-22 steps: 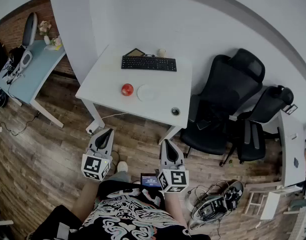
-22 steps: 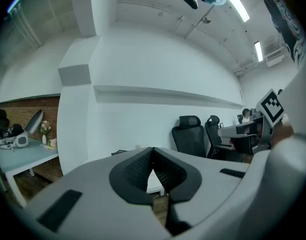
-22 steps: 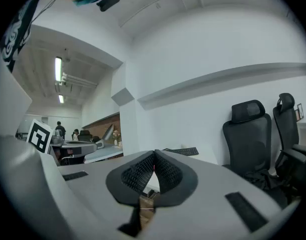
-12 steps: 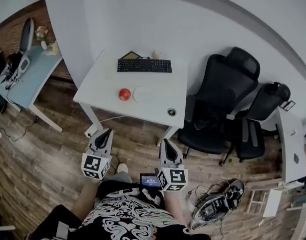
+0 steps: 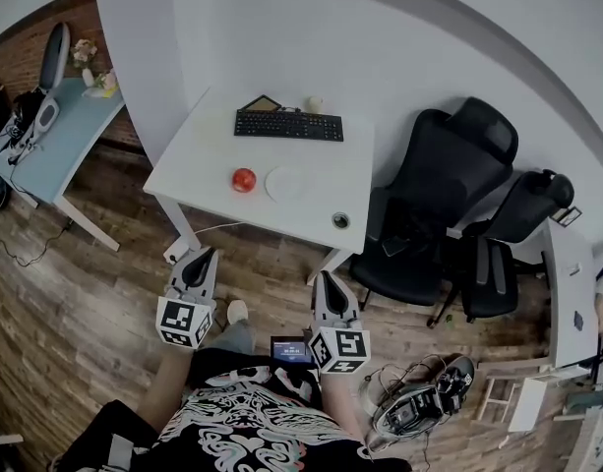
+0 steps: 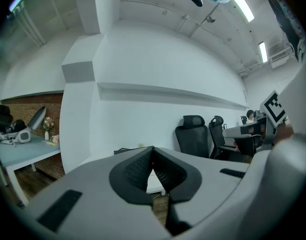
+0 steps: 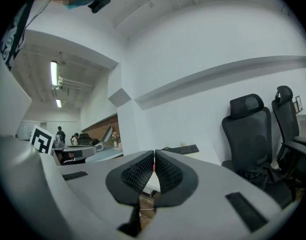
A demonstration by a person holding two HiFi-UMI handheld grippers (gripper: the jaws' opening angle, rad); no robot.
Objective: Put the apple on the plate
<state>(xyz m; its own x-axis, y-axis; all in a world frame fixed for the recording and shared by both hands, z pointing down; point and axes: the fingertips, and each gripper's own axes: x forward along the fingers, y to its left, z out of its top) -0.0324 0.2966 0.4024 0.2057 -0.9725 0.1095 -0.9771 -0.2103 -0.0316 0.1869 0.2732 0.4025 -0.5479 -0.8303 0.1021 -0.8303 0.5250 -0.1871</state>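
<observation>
A red apple [image 5: 244,179] lies on the white desk [image 5: 203,155], just left of a small white plate [image 5: 285,183]. My left gripper [image 5: 203,256] and my right gripper [image 5: 325,283] hang over the wooden floor in front of the desk, well short of it. Both are shut with nothing between their jaws. In the left gripper view the shut fingertips [image 6: 153,151] meet before the desk edge. In the right gripper view the shut gripper [image 7: 154,156] points level toward the desk, and a sliver of red shows between the pads.
A black keyboard [image 5: 289,125] lies at the desk's back, a small round object [image 5: 340,220] at its front right corner. Two black office chairs [image 5: 441,200] stand right of the desk. A pale blue table [image 5: 47,136] stands at left. Cables and gear [image 5: 419,401] clutter the floor at right.
The view has shifted slightly as the person moves; the desk sits a little nearer the grippers. Both grippers stay shut and side by side.
</observation>
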